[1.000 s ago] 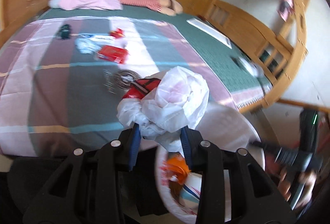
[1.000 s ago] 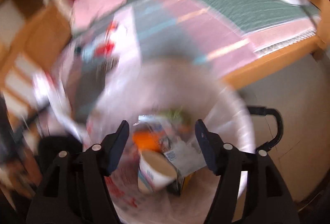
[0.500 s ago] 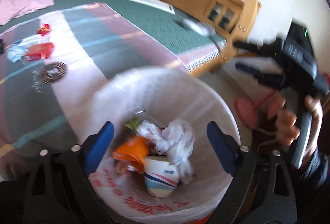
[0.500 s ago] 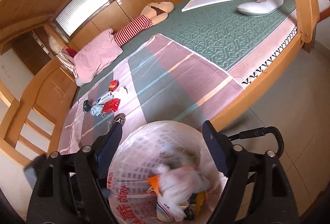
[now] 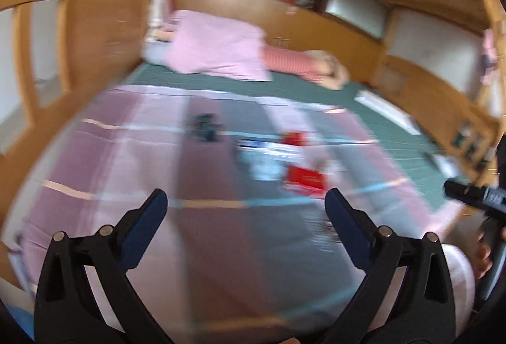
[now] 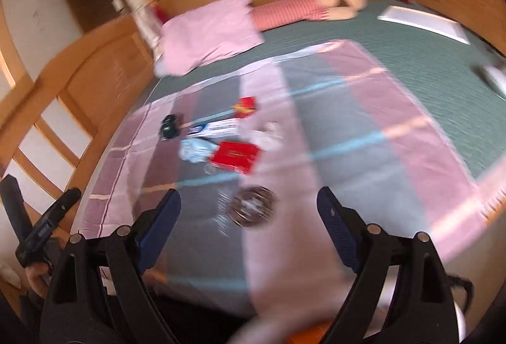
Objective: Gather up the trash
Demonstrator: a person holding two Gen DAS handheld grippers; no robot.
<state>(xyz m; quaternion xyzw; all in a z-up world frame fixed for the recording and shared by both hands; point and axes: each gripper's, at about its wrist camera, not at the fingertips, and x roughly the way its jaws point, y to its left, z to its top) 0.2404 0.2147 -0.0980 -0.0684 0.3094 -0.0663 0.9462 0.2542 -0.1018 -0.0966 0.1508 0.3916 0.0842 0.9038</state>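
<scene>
both views are smeared by motion blur. the left gripper (image 5: 245,211) fills the lower part of its frame with its jaws spread wide and nothing between them, over the striped blanket (image 5: 142,185). the right gripper (image 6: 248,209) is likewise wide apart and empty. the trash lies in a cluster on the blanket at the centre of the right view: a red packet (image 6: 235,156), a pale blue crumpled wrapper (image 6: 196,151), a smaller red packet (image 6: 246,106), a dark object (image 6: 170,126) to the left, and a round dark disc (image 6: 253,210) nearest the jaws. a pink pillow (image 6: 210,32) sits in the upper middle.
</scene>
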